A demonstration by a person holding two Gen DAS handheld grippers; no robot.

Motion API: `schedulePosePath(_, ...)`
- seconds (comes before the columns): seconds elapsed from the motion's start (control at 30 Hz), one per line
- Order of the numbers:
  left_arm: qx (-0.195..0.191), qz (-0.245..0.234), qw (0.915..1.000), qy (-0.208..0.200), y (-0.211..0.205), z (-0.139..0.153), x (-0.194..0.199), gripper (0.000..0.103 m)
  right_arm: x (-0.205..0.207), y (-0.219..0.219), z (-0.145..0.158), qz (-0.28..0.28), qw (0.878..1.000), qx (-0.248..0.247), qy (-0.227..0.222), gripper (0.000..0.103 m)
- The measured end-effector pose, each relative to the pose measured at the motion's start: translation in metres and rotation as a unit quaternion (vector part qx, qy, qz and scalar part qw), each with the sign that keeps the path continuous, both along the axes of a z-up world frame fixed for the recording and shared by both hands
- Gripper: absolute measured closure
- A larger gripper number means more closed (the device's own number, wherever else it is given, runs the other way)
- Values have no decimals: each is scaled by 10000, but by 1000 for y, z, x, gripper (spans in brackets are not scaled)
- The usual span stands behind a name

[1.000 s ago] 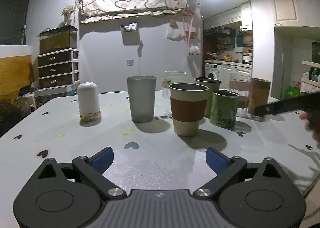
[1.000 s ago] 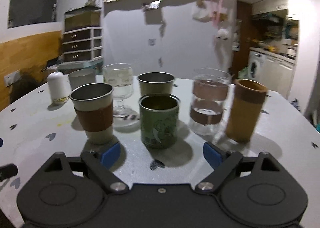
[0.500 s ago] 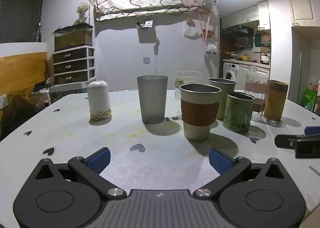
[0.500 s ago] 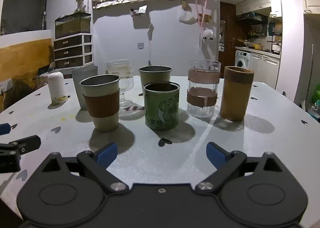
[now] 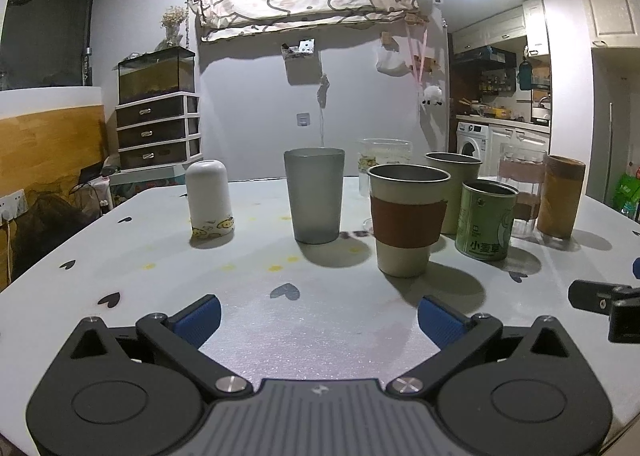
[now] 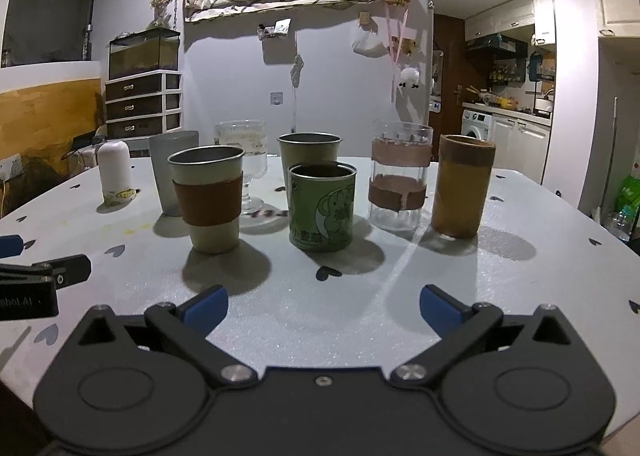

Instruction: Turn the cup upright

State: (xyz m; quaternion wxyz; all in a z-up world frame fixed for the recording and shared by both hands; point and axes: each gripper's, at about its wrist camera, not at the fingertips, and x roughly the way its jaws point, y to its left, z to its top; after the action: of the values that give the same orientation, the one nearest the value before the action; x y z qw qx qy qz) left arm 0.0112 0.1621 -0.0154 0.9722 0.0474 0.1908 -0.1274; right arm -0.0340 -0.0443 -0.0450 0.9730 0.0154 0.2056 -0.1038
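Observation:
A white cup (image 5: 209, 201) with a yellow printed band stands upside down at the far left of the table; it also shows in the right wrist view (image 6: 116, 171). Several cups stand upright in the middle: a grey tumbler (image 5: 314, 195), a metal cup with a brown sleeve (image 5: 407, 219), a green tin cup (image 5: 486, 220) and a brown cup (image 5: 560, 196). My left gripper (image 5: 318, 318) is open and empty, low over the table's near side. My right gripper (image 6: 322, 306) is open and empty, in front of the green tin cup (image 6: 322, 211).
A stemmed glass (image 6: 241, 160), a taller metal cup (image 6: 310, 154) and a clear glass with brown bands (image 6: 400, 180) stand behind the front cups. The white table (image 5: 160, 264) has small heart marks. Each gripper shows at the edge of the other's view.
Both grippers have pulled back and settled low at the near side of the table. The cups stand as before.

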Motion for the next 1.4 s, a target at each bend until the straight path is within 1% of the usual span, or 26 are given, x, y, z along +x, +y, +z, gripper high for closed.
schedulePosePath(0.53,-90,18,9997,-225,3,7,-8,0,-9,-4,6,-90,9995,65,-281,0)
schedulePosePath(1.4,-92,-9,9997,-240,1,8,-10,0,-10,-4,6,-119,9996,23,-241,0)
